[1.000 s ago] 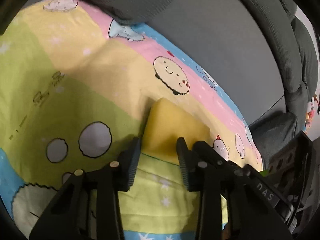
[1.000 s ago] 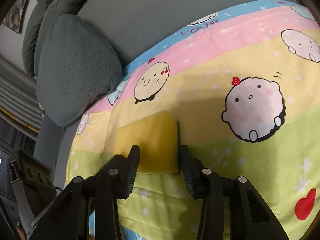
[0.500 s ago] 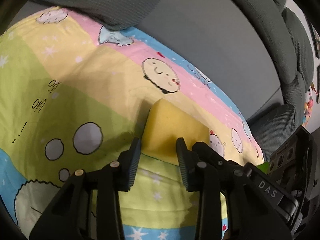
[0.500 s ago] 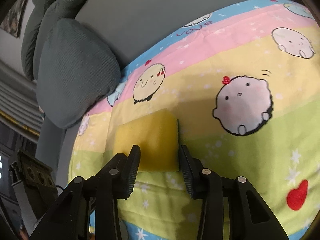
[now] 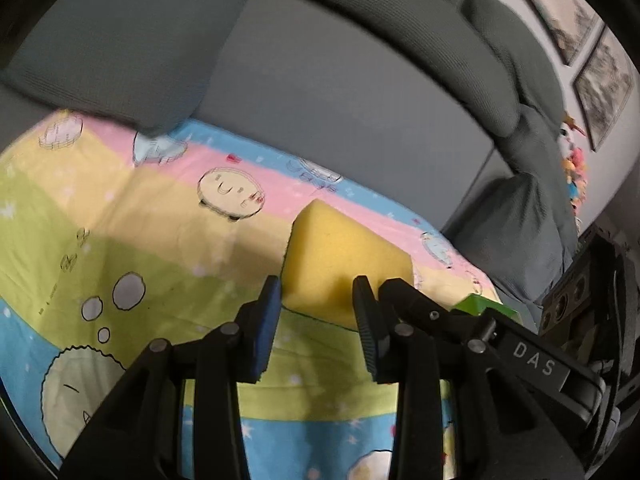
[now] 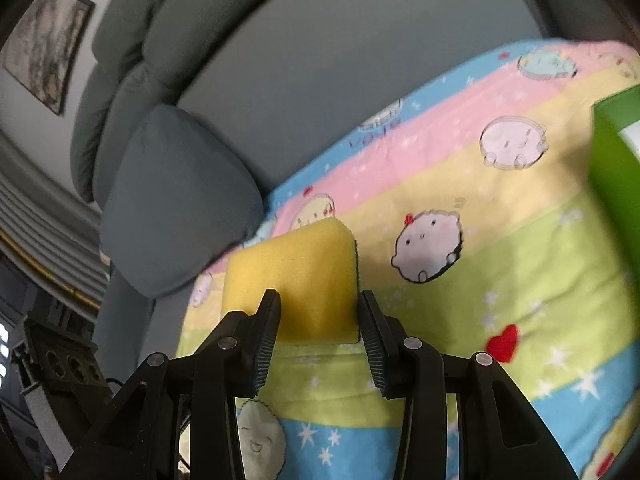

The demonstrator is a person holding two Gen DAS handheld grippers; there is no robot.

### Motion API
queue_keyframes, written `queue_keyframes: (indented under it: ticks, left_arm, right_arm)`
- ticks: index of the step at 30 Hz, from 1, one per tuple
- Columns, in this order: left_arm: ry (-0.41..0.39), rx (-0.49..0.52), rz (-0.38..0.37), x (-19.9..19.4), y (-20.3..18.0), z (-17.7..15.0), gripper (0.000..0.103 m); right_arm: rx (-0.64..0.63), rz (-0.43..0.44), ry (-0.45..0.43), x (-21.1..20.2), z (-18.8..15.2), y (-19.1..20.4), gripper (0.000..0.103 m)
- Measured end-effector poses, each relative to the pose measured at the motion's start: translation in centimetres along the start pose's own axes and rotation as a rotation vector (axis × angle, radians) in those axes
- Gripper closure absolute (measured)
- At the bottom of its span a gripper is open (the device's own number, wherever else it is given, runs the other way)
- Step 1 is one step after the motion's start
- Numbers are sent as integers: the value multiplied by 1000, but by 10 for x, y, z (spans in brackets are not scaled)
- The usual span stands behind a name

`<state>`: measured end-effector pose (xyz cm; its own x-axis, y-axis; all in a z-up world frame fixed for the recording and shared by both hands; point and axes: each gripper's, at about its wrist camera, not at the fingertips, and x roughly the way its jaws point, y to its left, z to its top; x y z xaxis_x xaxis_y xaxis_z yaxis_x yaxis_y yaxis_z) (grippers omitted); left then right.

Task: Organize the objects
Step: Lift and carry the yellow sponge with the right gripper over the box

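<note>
We hold one yellow sponge (image 5: 344,268) from both sides, above a cartoon-print sheet (image 5: 120,208) spread over a grey sofa (image 5: 340,92). At left, the left claw (image 5: 316,304) is partly closed on the near end of the sponge, its ribbed pads at the foam's lower edge. In that view the right claw's black body (image 5: 580,308) comes in from the right, so both of us grip the same block. At right, the right claw (image 6: 320,316) is likewise partly closed on the sponge (image 6: 292,276), whose dark green scouring layer shows as a thin strip along its right edge. A grey cushion (image 6: 176,200) sits to the left of it, and a green box (image 6: 616,168) stands further right on the sheet.

The sponge appears lifted clear of the sheet. We judge the risk to be in the shared hold: each claw pinches only an end of soft foam, so if the two hands drift apart or twist against each other, the sponge could bend, slip from one pair of pads and drop back onto the sheet.
</note>
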<state>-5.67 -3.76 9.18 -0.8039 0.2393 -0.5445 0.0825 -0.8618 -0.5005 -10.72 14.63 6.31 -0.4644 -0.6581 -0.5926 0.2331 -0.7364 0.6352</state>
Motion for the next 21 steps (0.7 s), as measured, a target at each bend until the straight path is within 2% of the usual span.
queue_keyframes:
  ticks: [3,7,12,21]
  left_arm:
    - [-36,28,-45,-13,-14,-1,67]
    - [-54,91,-92,-25,-34,-6,67]
    - [-43,140,-139,-27,-53,-14,67]
    - [-3,254,-238,-20,-94,-32,66]
  right_arm:
    - [-8,16,-59,-25,-1,5,60]
    - [-25,-5,-136,-54,-2,9,60]
    - [-19,-40,-181,-79,-3,4,60]
    - [6,-165,-284,-131,-13,-12,60]
